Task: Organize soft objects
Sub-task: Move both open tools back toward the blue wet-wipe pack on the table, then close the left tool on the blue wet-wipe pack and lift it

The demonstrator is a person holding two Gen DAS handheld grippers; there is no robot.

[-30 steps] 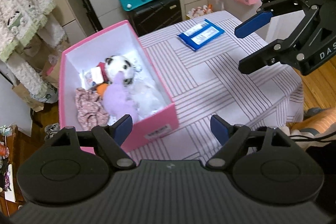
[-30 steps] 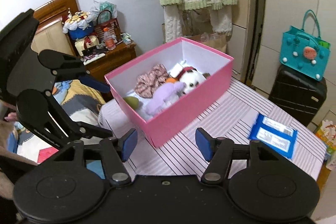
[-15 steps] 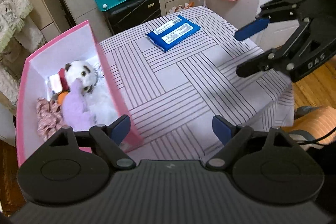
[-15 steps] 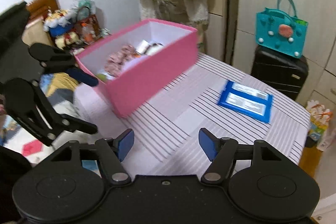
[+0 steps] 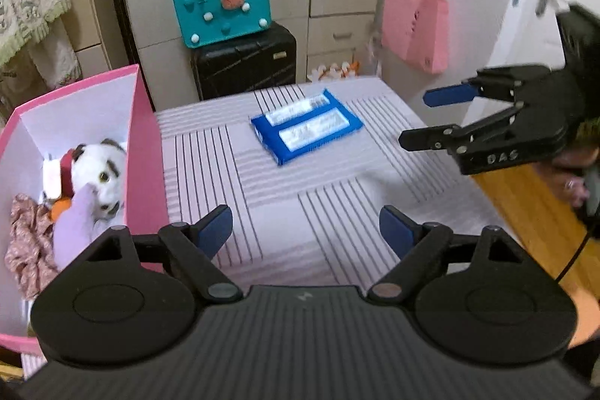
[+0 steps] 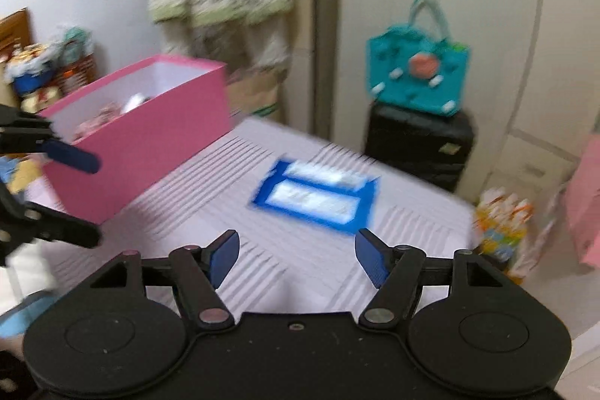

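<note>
A blue soft pack [image 5: 305, 128] lies flat on the striped tablecloth, far middle; it also shows blurred in the right wrist view [image 6: 317, 194]. A pink box [image 5: 144, 152] at the left holds a white plush dog [image 5: 99, 171], a purple soft toy [image 5: 75, 227] and a floral cloth [image 5: 26, 242]; the box also shows in the right wrist view [image 6: 150, 137]. My left gripper [image 5: 305, 231] is open and empty above the near part of the table. My right gripper [image 6: 294, 253] is open and empty, short of the pack; it shows in the left wrist view [image 5: 416, 119] at the right.
The striped table [image 5: 337, 212] ends at the right above a wooden floor [image 5: 525, 212]. Behind it stand a black suitcase [image 5: 243, 62] with a teal bag [image 5: 221, 10] on top, cupboards, and a pink bag [image 5: 416, 29] hanging on the wall.
Both grippers have swung right, away from the pink box and toward the blue pack, which now sits nearer the centre of both views. Both stay open and empty.
</note>
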